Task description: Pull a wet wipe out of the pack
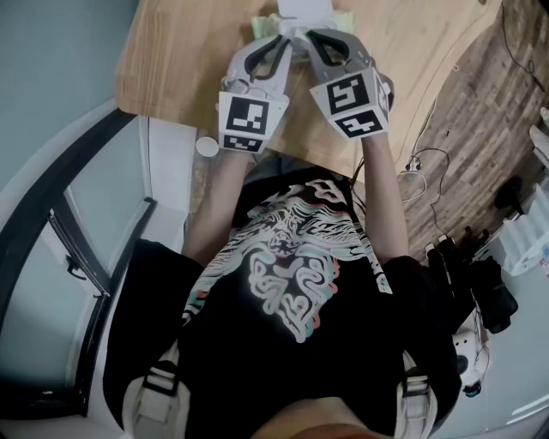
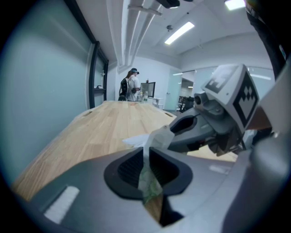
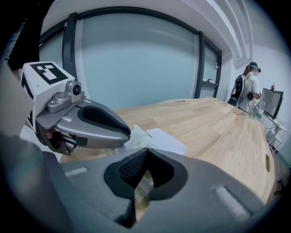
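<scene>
The table (image 1: 180, 51) is a long slab of pale wood with a rounded corner, and its near edge runs just under the two marker cubes, so both arms reach in over that edge. To the person's left a glass wall with dark frames (image 1: 77, 257) stands close to the table's side. The wood beyond the pack stretches bare towards a distant person (image 2: 131, 84). Loose cables (image 1: 420, 163) trail over the plank-patterned floor on the right. Both claws are smooth grey plastic with dark ribbed pads and taper to narrow tips. The pack (image 1: 345, 19) lies flat near the table's near edge, a soft packet of lime-green printed film. The wet wipe (image 1: 302, 10) is thin, white and crumpled, bunched where it comes up out of the pack's top. The left gripper (image 1: 283, 45) has its jaws pressed together on the green film of the pack, and a white strip of wipe rises right at its tips. The right gripper (image 1: 314, 39) sits tip to tip with it, jaws closed on a pale fold that looks like the wipe, though its own view is too dim to be sure.
</scene>
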`<state>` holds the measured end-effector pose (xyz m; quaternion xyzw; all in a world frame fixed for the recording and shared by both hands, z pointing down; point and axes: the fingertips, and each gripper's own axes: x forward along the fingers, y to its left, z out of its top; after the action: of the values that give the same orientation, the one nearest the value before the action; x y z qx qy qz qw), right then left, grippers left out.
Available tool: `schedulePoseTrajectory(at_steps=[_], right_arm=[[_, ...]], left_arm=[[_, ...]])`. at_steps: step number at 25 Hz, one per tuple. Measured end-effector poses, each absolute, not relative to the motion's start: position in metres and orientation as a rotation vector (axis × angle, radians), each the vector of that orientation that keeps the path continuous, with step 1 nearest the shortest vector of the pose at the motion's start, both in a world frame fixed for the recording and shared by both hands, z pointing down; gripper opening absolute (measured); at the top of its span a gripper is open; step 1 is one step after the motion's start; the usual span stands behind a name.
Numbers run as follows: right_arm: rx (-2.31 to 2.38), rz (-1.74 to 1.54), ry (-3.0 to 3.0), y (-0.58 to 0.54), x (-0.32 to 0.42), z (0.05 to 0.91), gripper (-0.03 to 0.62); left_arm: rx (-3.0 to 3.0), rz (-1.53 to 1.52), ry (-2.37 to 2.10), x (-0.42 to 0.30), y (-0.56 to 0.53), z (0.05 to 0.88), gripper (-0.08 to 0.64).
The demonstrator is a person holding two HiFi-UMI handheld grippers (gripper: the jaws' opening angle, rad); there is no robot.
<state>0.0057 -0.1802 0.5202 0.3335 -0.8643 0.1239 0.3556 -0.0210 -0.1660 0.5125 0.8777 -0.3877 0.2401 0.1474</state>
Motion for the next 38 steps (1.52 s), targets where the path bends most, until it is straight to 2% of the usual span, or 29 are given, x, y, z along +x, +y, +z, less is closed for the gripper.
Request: schedulePoseTrajectory(at_steps=[38], right_arm=[[1.184, 0.459, -2.383, -0.175, 0.016, 0.502, -0.002]], left_arm=[[2.529, 0.736, -1.161, -0.033, -0.165, 0.512, -0.012]])
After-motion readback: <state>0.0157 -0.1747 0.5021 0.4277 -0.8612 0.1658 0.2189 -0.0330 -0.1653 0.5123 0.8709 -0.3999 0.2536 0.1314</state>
